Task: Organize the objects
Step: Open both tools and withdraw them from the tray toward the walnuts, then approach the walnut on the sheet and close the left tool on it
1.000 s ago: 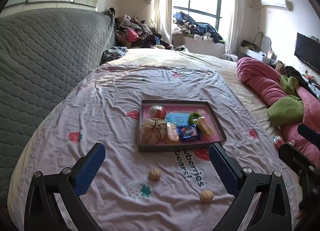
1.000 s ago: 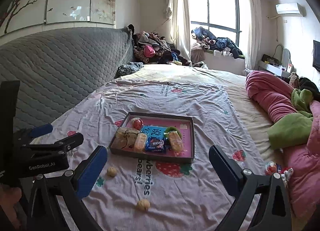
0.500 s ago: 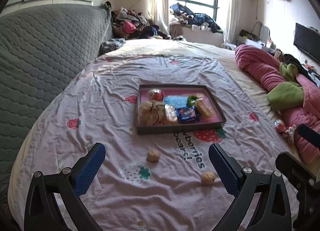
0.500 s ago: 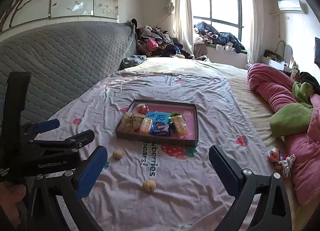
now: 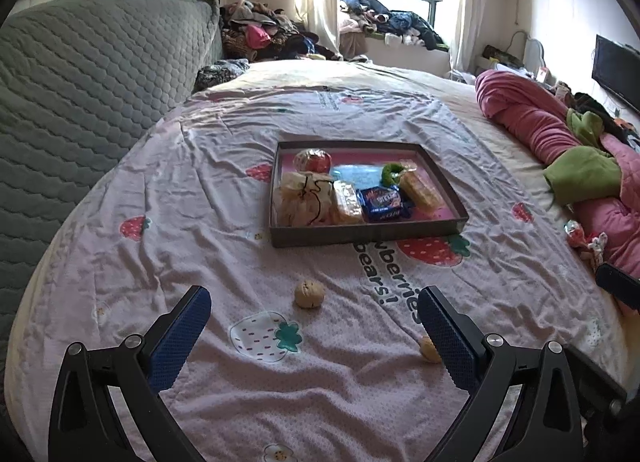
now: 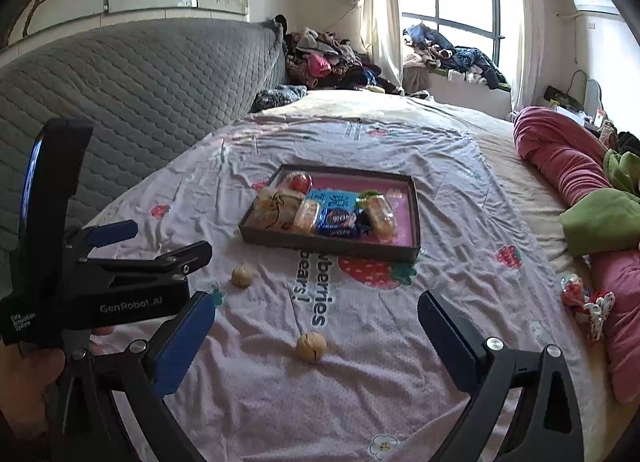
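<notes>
Both tools are held low over the strawberry-print bedsheet point(image 5: 208, 190) with fingers spread wide and gripping nothing: the left gripper point(image 5: 314, 316) frames one walnut point(image 5: 309, 293) and the right gripper point(image 6: 316, 316) frames the other walnut point(image 6: 311, 346), probably lining up a pick of each. The left tool appears at the left of the right-wrist view, level and pointing across the bed, in a hand point(image 6: 24, 378). Beyond the loose nuts sits the shallow tray point(image 5: 444, 228), already holding wrapped snacks, and wrapped candies point(image 6: 582, 298) lie apart by the pink quilt point(image 6: 560, 150).
</notes>
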`<action>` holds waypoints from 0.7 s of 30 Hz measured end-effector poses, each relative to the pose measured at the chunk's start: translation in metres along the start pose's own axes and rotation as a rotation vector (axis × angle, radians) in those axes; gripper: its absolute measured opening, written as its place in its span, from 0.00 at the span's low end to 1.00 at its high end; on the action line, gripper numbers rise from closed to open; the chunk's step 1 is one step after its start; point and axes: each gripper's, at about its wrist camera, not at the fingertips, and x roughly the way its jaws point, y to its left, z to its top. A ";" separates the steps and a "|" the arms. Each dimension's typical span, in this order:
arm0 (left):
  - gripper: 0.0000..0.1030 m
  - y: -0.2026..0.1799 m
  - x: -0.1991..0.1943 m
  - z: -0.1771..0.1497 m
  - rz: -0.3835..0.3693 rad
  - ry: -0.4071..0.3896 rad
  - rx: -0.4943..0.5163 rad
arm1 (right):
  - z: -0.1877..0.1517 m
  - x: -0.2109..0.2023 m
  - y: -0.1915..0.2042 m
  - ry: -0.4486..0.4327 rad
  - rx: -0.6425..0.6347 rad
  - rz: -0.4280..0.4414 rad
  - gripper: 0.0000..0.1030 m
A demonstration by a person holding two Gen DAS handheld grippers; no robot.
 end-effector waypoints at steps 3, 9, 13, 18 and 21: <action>1.00 -0.002 0.012 -0.003 -0.006 0.014 0.009 | -0.006 0.011 0.000 0.024 -0.004 0.000 0.99; 1.00 -0.007 0.037 -0.014 -0.021 0.020 0.041 | -0.019 0.035 -0.003 0.060 -0.004 -0.014 0.99; 1.00 -0.007 0.057 -0.019 -0.026 0.043 0.047 | -0.031 0.054 -0.005 0.098 0.001 -0.009 0.99; 1.00 -0.004 0.080 -0.024 -0.023 0.055 0.041 | -0.043 0.076 -0.005 0.139 -0.003 -0.013 0.99; 1.00 -0.002 0.093 -0.025 -0.026 0.067 0.039 | -0.050 0.087 -0.005 0.156 -0.005 -0.013 0.99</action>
